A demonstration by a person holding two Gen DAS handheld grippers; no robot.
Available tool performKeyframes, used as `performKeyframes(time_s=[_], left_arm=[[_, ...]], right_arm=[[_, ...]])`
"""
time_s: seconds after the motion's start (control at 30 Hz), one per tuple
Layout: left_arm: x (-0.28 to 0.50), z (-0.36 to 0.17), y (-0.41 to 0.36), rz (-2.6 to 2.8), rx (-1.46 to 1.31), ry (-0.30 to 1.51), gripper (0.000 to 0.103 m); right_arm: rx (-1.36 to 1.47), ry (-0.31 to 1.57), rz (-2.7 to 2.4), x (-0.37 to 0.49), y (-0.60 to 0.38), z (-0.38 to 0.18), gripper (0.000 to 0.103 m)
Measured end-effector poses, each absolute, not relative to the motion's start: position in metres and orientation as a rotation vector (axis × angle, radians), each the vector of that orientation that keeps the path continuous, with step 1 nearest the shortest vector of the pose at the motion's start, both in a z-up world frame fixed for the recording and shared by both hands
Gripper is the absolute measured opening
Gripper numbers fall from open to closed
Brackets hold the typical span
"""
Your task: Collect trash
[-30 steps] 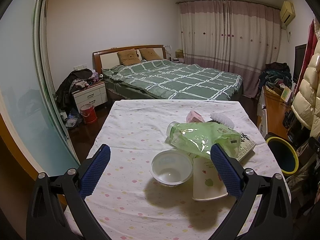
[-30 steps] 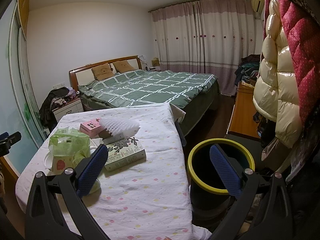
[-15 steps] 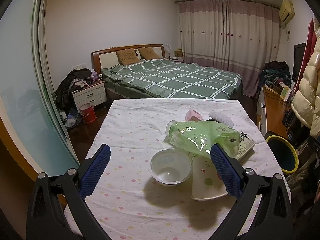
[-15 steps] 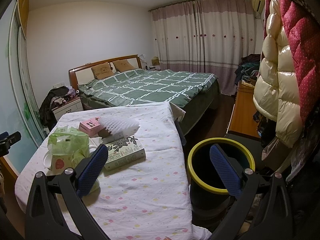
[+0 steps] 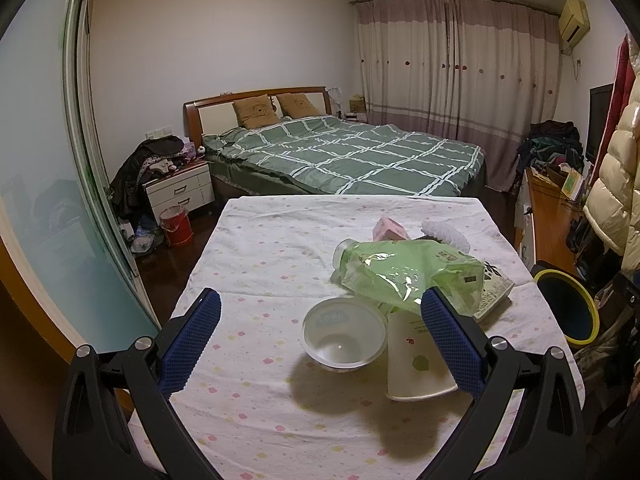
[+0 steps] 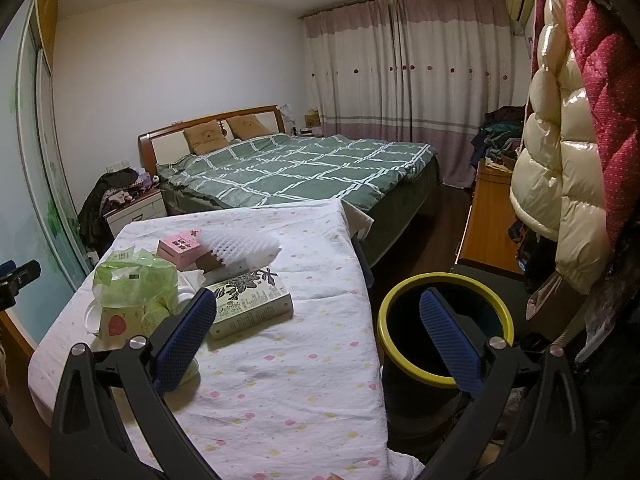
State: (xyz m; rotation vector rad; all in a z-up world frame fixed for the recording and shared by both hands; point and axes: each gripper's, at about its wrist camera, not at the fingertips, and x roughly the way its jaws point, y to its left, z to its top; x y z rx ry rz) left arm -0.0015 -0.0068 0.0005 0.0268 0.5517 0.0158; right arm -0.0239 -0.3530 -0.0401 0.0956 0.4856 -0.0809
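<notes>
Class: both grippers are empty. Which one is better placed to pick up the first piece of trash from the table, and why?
Probably the left. The left gripper is open with the clear plastic bowl and paper cup right between its fingers. The right gripper is open too, but faces the table edge and the bin.

Crinkly green plastic bag (image 5: 404, 276) slumps mid-frame over a tipped paper cup (image 5: 416, 360), clear plastic bowl (image 5: 342, 334) upright just left; yellow-rimmed bin (image 6: 444, 332) lower right

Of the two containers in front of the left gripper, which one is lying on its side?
The paper cup, printed with fruit; the clear plastic bowl beside it stands upright.
</notes>
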Motion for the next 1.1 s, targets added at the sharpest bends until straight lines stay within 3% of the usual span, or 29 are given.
performKeyframes(time_s=[0.47, 0.6, 1.1], left_arm=[[0.004, 0.003, 0.016, 0.071, 0.026, 0.525, 0.098], [0.005, 0.002, 0.023, 0.100, 0.029, 0.517, 0.098], [0.023, -0.022, 0.040, 0.095, 0.010, 0.574, 0.098]], right_arm=[[0.067, 0.555, 0.133, 0.018, -0.300, -0.053, 0.097], [0.015, 0.569, 0.275, 0.039, -0.255, -0.051, 0.091], [-0.069, 0.679, 0.421, 0.112, -0.161, -0.061, 0.089]])
